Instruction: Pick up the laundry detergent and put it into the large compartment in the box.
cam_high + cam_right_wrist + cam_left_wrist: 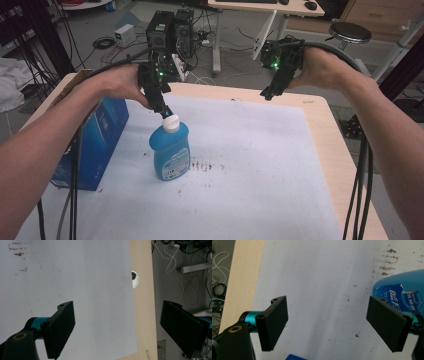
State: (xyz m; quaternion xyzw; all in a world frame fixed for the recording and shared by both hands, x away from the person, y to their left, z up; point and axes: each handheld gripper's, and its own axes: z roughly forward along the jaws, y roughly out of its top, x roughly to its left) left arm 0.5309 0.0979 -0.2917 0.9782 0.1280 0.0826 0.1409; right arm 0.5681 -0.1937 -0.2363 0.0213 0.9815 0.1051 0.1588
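Note:
A blue detergent bottle (170,152) with a white cap (171,123) stands upright on the white sheet (260,165), left of the table's middle. My left gripper (164,110) hangs just above and behind the cap, pointing down. In the left gripper view its jaws are wide open around bare sheet (329,322), and the bottle (402,290) shows beyond the right jaw. My right gripper (267,93) hovers over the far edge of the table, well to the right of the bottle. It is open (117,327) with nothing between its jaws.
A blue carton (100,142) lies at the table's left edge. Brown stains (202,166) mark the sheet beside the bottle. A cable grommet (134,279) sits in the wooden table rim (345,165). Computer towers (170,30) and a stool (350,32) stand on the floor behind.

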